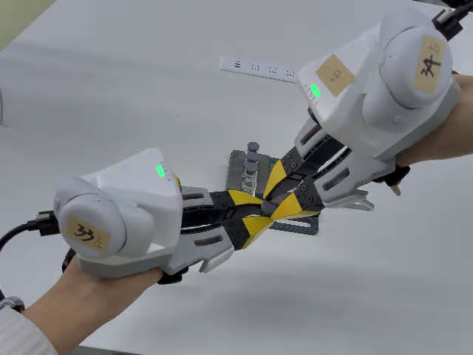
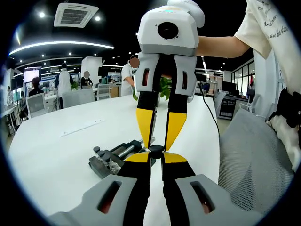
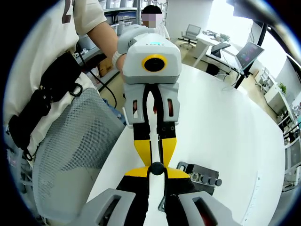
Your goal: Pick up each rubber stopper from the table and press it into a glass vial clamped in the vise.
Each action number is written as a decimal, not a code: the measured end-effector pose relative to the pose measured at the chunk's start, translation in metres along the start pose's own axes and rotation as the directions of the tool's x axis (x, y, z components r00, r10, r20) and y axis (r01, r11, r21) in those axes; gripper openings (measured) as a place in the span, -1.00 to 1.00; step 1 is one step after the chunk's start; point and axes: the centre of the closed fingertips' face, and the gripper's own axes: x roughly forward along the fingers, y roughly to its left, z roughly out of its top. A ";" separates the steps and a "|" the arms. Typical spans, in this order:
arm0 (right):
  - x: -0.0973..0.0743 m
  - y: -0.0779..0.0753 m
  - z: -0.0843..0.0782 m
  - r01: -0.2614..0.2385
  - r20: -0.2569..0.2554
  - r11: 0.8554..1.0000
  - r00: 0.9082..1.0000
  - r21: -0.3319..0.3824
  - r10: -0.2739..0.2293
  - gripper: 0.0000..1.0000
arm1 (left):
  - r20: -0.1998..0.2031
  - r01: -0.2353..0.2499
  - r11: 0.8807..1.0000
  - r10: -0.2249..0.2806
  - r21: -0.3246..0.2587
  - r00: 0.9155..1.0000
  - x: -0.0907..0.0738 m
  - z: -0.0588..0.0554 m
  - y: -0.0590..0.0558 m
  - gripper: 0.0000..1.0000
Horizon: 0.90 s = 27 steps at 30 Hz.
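Note:
A small dark rubber stopper hangs above the white table, just in front of the vise. My left gripper reaches it from the lower left and my right gripper from the upper right. They meet tip to tip, and both pairs of yellow fingertips close on it. In the left gripper view the stopper sits at my own tips, with the right gripper coming down from above. The right gripper view shows the stopper the same way. Glass vials with dark stoppers stand in a row in the vise.
A white power strip lies on the far side of the table. A grey mesh chair stands at the table's near edge beside the person. Other people, desks and chairs are in the room behind.

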 end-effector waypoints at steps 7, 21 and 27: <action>0.004 0.001 -0.002 -0.018 -0.002 1.000 1.000 0.002 0.018 -0.87 | -0.010 -0.002 1.000 0.002 -0.006 1.000 -0.001 -0.003 0.000 -0.84; 0.008 0.001 -0.007 -0.027 -0.020 1.000 0.999 0.001 0.027 -0.87 | -0.063 -0.073 0.996 0.069 -0.057 0.996 -0.009 -0.018 0.018 -0.11; 0.009 0.000 -0.010 -0.030 -0.026 1.000 0.999 0.005 0.030 -0.87 | -0.088 -0.118 0.991 0.113 -0.064 0.990 -0.014 -0.027 0.027 0.25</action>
